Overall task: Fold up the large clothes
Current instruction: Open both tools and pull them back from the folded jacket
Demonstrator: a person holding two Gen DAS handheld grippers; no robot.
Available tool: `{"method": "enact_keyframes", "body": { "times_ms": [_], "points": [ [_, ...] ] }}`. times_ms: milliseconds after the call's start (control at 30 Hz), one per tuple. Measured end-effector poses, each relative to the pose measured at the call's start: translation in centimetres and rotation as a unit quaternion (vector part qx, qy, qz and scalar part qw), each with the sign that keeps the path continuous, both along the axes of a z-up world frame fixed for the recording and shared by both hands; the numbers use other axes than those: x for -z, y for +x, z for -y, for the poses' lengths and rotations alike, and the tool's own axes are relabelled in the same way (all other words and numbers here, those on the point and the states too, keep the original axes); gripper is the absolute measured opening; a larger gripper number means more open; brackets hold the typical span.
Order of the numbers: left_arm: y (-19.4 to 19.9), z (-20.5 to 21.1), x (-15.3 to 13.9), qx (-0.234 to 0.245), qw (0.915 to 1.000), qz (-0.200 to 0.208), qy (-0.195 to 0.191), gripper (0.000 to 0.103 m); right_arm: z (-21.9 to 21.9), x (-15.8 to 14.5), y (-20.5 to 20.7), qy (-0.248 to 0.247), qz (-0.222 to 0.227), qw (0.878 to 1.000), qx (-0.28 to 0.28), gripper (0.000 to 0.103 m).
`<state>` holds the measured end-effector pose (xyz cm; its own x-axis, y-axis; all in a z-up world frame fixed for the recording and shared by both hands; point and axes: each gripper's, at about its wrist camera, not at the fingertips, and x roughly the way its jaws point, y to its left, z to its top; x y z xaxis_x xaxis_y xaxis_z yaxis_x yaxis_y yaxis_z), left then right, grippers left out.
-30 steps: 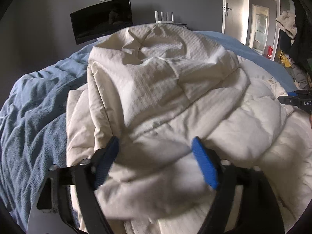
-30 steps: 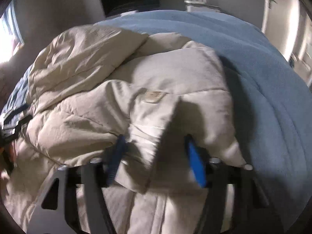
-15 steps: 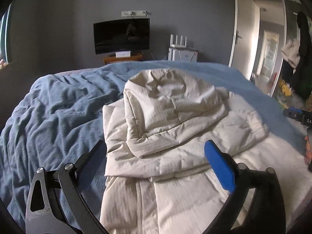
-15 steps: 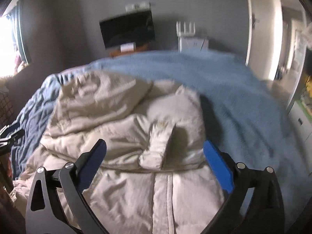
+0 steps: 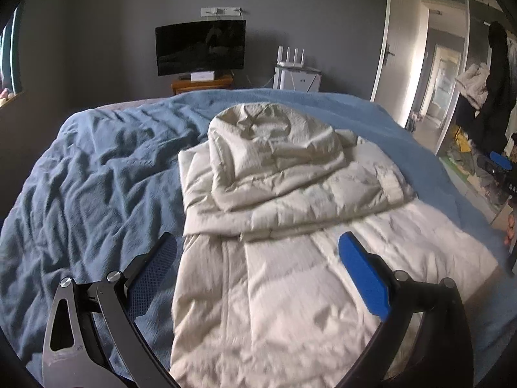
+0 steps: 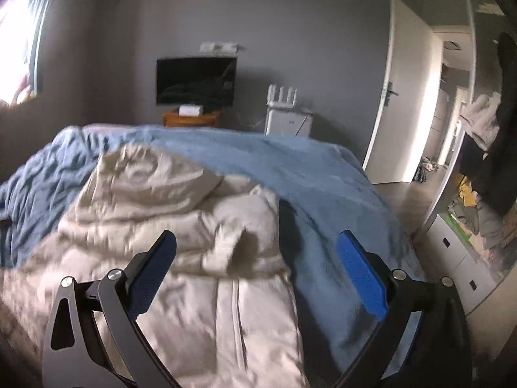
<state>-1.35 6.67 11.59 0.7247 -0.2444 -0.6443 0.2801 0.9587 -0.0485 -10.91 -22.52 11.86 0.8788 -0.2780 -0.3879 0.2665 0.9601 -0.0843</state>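
Both grippers, left (image 5: 258, 258) and right (image 6: 257, 257), have let go and drawn back, fingers wide and empty; coat (image 5: 284, 200) lies on the bed (image 5: 97, 177), sleeves folded in, lower half likely next.

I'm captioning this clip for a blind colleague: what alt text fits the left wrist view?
A cream puffy coat, its top part folded down over its body, lies on a bed with a rumpled blue blanket. The left gripper hangs open above it, holding nothing. A dark monitor stands against the grey far wall.
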Motion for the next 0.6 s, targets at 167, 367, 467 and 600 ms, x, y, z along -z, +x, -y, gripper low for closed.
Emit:
{"method": "enact_keyframes", "body": {
  "times_ms": [167, 367, 467, 600],
  "points": [
    [-1.8, -1.1, 1.1, -0.006, 0.9985, -0.054, 0.003, 0.096, 1.8, 2.8, -2.2, 0.067, -0.065, 0.994, -0.049, 0.095],
    [-4.3, -3.7, 2.4, -0.034, 0.9946, -0.098, 0.000, 0.096, 4.0, 5.2, -5.1, 0.099, -0.119, 0.986, -0.061, 0.095],
    [-5.1, -4.7, 3.3, -0.047, 0.9915, -0.121, -0.008, 0.096, 5.0, 6.6, -6.1, 0.127, -0.140, 0.980, -0.058, 0.095],
    [-5.6, -5.5, 3.8, -0.057, 0.9891, -0.135, -0.011, 0.096, 5.9, 7.3, -6.2, 0.163, -0.151, 0.973, -0.062, 0.095]
  ]
}}
